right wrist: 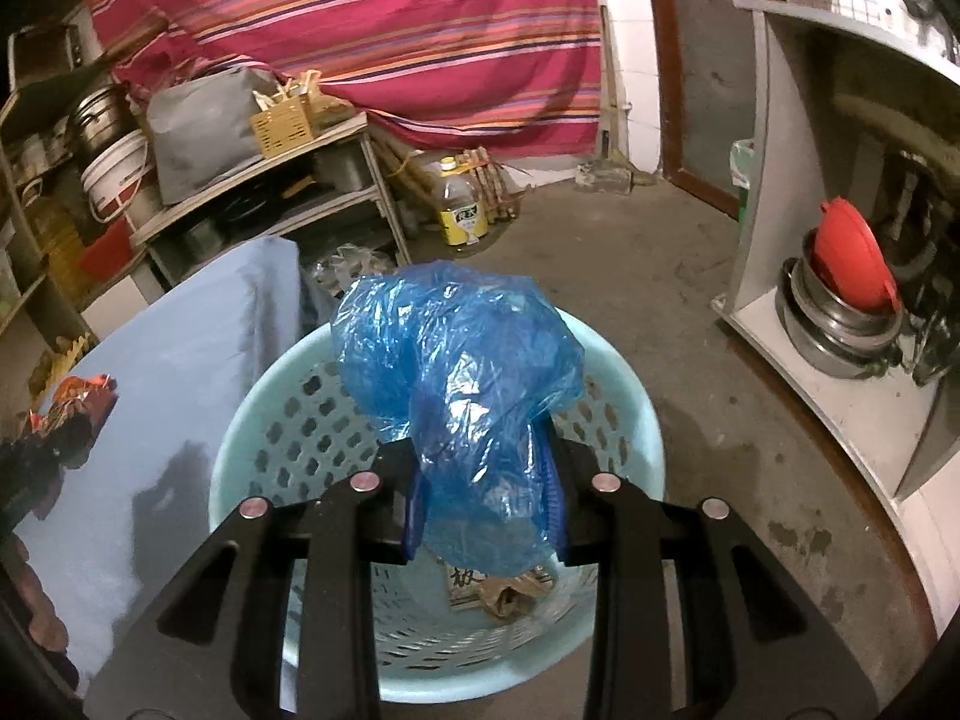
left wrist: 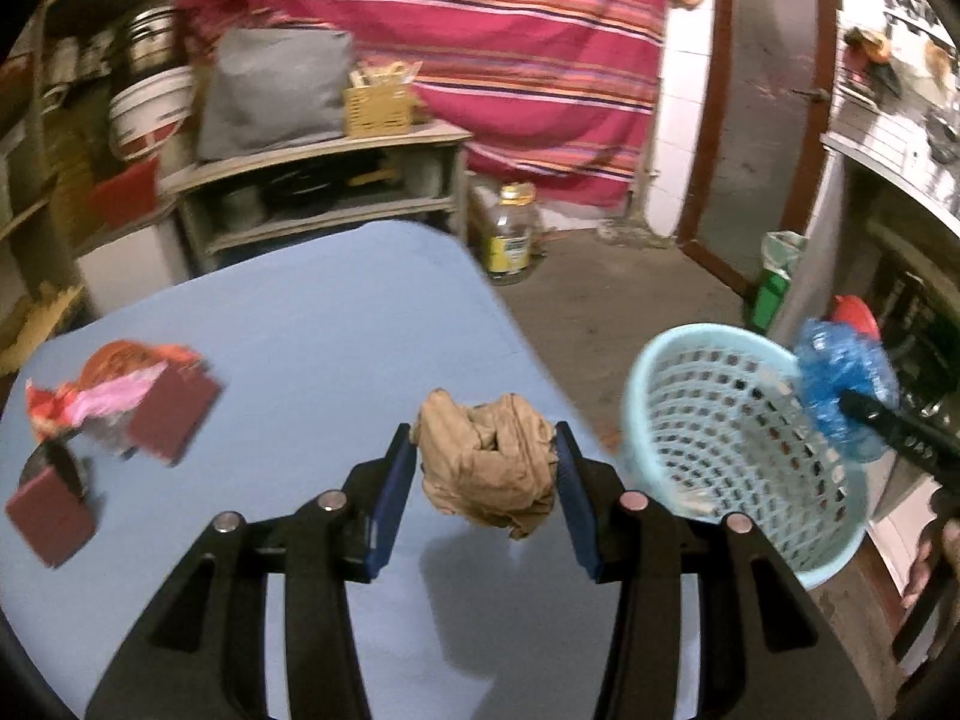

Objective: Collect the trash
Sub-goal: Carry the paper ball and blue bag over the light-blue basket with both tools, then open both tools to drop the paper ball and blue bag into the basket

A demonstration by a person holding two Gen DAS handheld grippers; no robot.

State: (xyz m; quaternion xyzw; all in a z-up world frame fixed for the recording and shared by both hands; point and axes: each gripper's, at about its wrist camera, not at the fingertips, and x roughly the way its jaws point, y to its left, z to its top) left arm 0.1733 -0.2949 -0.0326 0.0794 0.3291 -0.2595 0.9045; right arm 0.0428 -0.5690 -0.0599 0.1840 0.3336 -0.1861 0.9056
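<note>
2 grippers are each carrying trash. The right gripper (right wrist: pixel 486 498) is pinching a crinkly blue plastic bag (right wrist: pixel 456 372) directly over the mouth of the perforated pale-blue basket (right wrist: pixel 636 420), which is sitting on the floor just right of the blue table (left wrist: pixel 336 324). The left gripper (left wrist: pixel 486 480) is clamping a crumpled tan paper wad (left wrist: pixel 489 468) above the table's near right part; the basket lies to its right. Red wrappers (left wrist: pixel 114 387) are lying far left.

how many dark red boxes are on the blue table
2. One dark red box lies beside the crumpled snack wrapper; the other dark red box sits nearer, at the table's left edge. None seem hidden.
</note>
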